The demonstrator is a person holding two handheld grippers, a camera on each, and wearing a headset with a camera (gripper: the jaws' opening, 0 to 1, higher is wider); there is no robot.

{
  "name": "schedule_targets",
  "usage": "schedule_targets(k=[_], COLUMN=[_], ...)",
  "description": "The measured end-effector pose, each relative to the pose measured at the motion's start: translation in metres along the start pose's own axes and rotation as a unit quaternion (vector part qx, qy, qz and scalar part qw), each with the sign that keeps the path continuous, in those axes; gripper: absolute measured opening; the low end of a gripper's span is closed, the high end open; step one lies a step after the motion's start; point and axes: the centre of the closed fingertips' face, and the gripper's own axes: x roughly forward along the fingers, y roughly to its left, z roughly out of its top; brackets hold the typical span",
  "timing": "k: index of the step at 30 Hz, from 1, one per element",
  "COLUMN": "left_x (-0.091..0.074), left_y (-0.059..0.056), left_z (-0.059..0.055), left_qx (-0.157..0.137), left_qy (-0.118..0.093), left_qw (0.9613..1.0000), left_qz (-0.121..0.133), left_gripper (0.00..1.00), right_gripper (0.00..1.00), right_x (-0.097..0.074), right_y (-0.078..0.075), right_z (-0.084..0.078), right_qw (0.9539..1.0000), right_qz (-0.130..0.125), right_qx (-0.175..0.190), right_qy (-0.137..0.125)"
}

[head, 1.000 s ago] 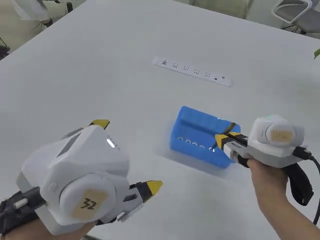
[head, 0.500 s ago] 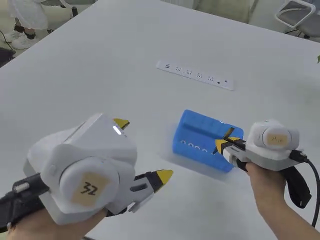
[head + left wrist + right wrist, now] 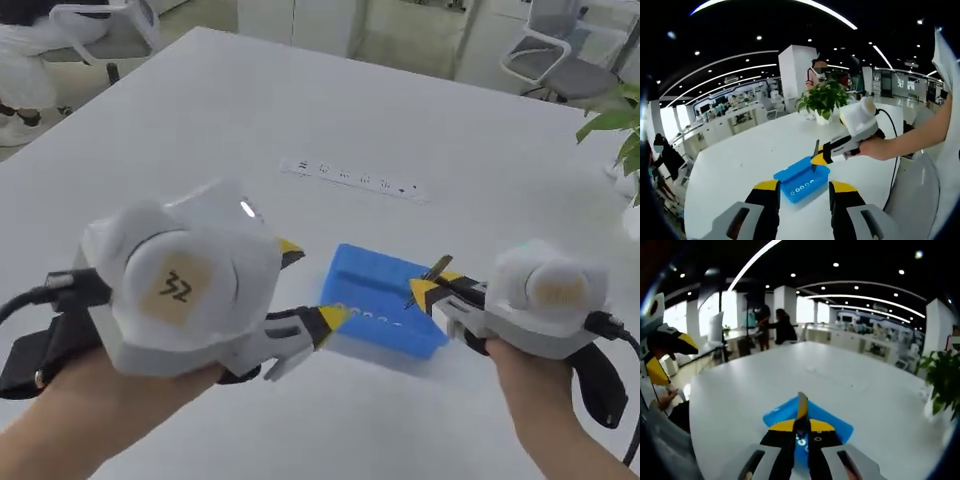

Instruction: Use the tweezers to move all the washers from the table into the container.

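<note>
The blue container (image 3: pixel 385 283) lies on the white table (image 3: pixel 200 130), with several small washers (image 3: pixel 366 317) in a row along its near side. My right gripper (image 3: pixel 425 292) is shut on the dark tweezers (image 3: pixel 436 268), whose tip hovers over the container's right part. In the right gripper view the tweezers (image 3: pixel 802 406) stick up from the shut jaws above the container (image 3: pixel 837 429). My left gripper (image 3: pixel 308 284) is open and holds nothing, its yellow tips just left of the container. The left gripper view looks across the container (image 3: pixel 802 176) at the right gripper (image 3: pixel 818 159).
A white power strip (image 3: pixel 355 180) lies on the table beyond the container. A green plant (image 3: pixel 618 125) stands at the far right edge, and office chairs (image 3: pixel 545 55) stand past the table. People stand in the room far behind.
The head camera has tilted up. My left gripper has risen and come right, close to the container's left edge. The right gripper still holds the tweezers over the container.
</note>
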Motion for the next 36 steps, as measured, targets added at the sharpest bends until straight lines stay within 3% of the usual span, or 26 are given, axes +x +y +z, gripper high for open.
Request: schedule_targets(k=[4, 7, 12, 17, 23, 27, 36], left_x=[0.008, 0.012, 0.019, 0.028, 0.033, 0.035, 0.048], left_y=[-0.011, -0.015, -0.042, -0.052, -0.071, -0.087, -0.102], left_z=[0.007, 0.013, 0.015, 0.014, 0.004, -0.007, -0.030], left_qx=[-0.001, 0.013, 0.011, 0.035, 0.060, 0.081, 0.091], left_qy=[0.000, -0.003, 0.004, 0.004, 0.027, 0.045, 0.065], left_qw=[0.9992, 0.9984, 0.9905, 0.9876, 0.9791, 0.9714, 0.9646], left_qz=[-0.041, -0.055, -0.137, -0.153, -0.192, -0.218, -0.239], left_gripper=[0.32, 0.29, 0.26, 0.13, 0.07, 0.07, 0.03], right_gripper=[0.05, 0.05, 0.05, 0.05, 0.05, 0.05, 0.05], right_x=[-0.016, -0.026, -0.038, -0.048, -0.055, -0.059, -0.059], right_y=[0.016, 0.030, 0.053, 0.070, 0.081, 0.083, 0.086], right_z=[0.005, 0.004, -0.009, -0.020, -0.039, -0.049, -0.065], right_qw=[0.9993, 0.9982, 0.9950, 0.9922, 0.9880, 0.9874, 0.9839], right_qz=[0.014, 0.028, 0.045, 0.058, 0.066, 0.066, 0.071], right_qx=[-0.035, -0.053, -0.088, -0.109, -0.135, -0.137, -0.152], right_qy=[-0.007, -0.006, 0.009, 0.018, 0.036, 0.044, 0.062])
